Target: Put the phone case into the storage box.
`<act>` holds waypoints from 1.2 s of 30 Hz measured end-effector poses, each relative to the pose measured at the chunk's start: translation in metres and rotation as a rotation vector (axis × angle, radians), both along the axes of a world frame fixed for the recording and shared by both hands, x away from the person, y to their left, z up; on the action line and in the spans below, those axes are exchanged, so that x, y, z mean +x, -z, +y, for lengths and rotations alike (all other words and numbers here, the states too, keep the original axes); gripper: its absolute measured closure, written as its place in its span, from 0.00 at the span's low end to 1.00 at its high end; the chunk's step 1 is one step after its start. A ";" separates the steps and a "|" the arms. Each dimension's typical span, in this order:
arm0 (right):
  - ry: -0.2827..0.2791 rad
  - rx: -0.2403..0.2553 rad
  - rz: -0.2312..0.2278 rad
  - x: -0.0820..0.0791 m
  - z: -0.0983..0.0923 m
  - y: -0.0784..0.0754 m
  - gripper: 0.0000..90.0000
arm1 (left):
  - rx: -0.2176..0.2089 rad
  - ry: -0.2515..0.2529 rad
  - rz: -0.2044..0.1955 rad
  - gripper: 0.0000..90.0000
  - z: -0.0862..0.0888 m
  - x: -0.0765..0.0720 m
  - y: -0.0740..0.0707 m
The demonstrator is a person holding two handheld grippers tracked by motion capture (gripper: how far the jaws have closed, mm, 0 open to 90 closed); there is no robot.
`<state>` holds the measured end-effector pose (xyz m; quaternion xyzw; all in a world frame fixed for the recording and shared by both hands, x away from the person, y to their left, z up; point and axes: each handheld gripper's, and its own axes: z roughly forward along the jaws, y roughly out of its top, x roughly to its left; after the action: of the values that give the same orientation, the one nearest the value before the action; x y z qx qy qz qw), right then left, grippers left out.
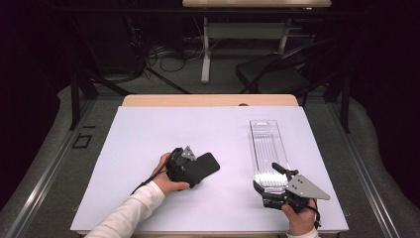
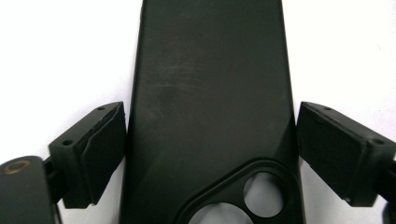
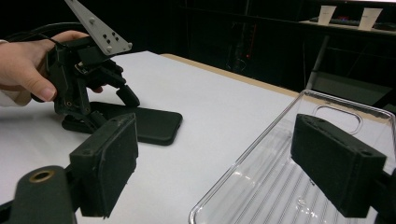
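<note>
- The left gripper [image 1: 194,171] sits left of centre on the white table [image 1: 148,144], held in the person's left hand [image 1: 166,181], with its jaws set either side of a black phone case [image 1: 204,167].
- In the left gripper view the phone case [image 2: 210,107] runs straight out between the jaws, camera cut-out nearest the gripper. The left pad lies against or just beside the case's edge, and a thin white gap shows at the right pad, so the jaws look released around it rather than clamped; the view is too tight to be sure of the left contact.
- The case lies flat on the table, its long axis pointing away from the left gripper towards the table's middle. That axis lines up with the jaws, so any closing grip would fall across the short width.
- Well apart to the right lies a clear plastic packaging tray [image 1: 267,151], its long axis running from the near edge towards the far edge.
- The right gripper [image 1: 271,183], in the right hand [image 1: 299,218], straddles the tray's near end. In the right gripper view its pads [image 3: 109,163] stand wide, the tray [image 3: 261,186] between them, unclenched on it.
- I judge the left hand nearer the case, the right nearer the tray; the case lies to the tray's left.
</note>
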<state>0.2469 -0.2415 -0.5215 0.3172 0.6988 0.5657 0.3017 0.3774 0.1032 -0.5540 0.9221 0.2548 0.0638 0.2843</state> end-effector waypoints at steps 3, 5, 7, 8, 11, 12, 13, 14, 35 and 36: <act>0.000 0.000 -0.001 0.000 0.000 0.000 0.16 | -0.001 0.000 0.000 0.13 0.000 0.000 0.000; 0.000 0.000 -0.001 0.000 0.000 0.000 0.16 | -0.002 0.000 0.000 0.13 0.000 0.000 0.000; 0.001 0.001 -0.001 0.000 0.000 0.000 0.16 | -0.004 -0.003 0.001 0.14 0.000 0.000 0.000; 0.001 0.001 -0.001 0.000 0.000 0.000 0.16 | -0.004 -0.005 0.002 0.14 0.000 0.000 0.000; 0.000 0.000 0.000 0.000 0.000 0.000 0.16 | -0.006 -0.008 0.004 0.14 0.000 0.000 0.000; 0.000 0.000 -0.001 0.000 0.000 0.000 0.16 | -0.005 -0.009 0.004 0.14 0.000 0.000 0.000; 0.001 0.001 -0.001 0.000 0.000 0.000 0.16 | -0.006 -0.011 0.004 0.15 0.000 0.000 0.000; 0.001 0.001 0.000 0.000 0.000 0.000 0.16 | -0.006 -0.011 0.004 0.15 0.000 0.000 0.000; -0.006 -0.003 0.012 0.000 0.001 0.001 0.16 | 0.001 -0.013 0.008 0.16 0.001 0.000 -0.002; -0.007 -0.003 0.012 0.000 0.001 0.001 0.16 | 0.000 -0.015 0.010 0.16 0.001 0.000 -0.002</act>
<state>0.2469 -0.2402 -0.5223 0.3178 0.7026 0.5636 0.2963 0.3770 0.1039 -0.5520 0.9204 0.2629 0.0615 0.2826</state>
